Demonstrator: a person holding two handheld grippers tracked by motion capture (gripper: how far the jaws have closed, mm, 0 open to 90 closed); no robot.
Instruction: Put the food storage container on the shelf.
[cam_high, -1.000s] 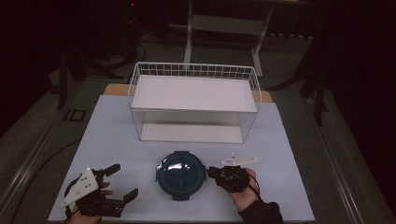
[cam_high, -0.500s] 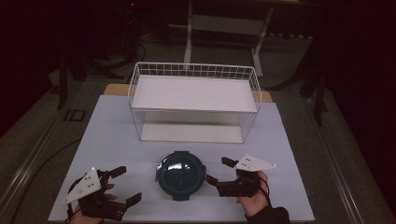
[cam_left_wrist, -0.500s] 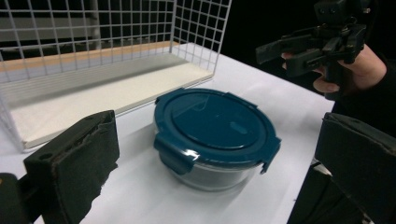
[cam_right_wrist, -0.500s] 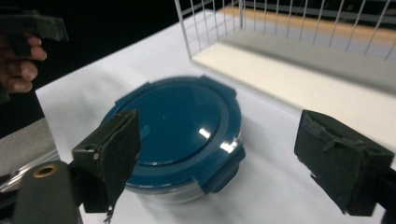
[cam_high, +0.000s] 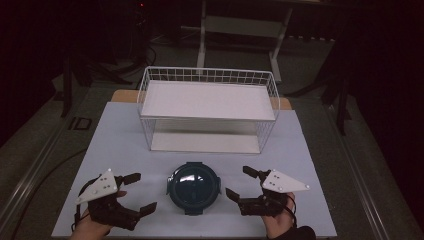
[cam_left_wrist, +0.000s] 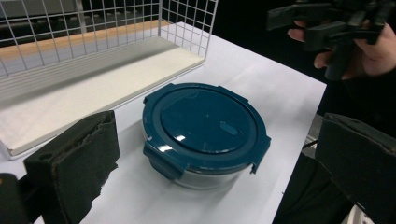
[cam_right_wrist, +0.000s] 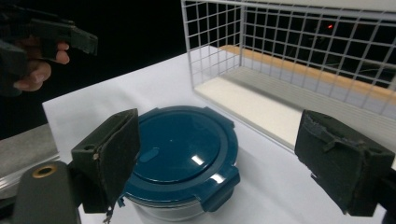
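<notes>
Dark blue plastic marks the lid of a round container (cam_high: 192, 187) sitting low and central in the high view, on a white table (cam_high: 310, 150), its clear body showing under the lid in both gripper views. Left gripper (cam_high: 137, 192) sits at the lower left of the frame, jaws spread wide, holding nothing, apart from the container. Right gripper (cam_high: 241, 183) sits at the lower right, jaws likewise spread and empty. White wire basket (cam_high: 207, 107) stands above the container, toward the frame's middle.
</notes>
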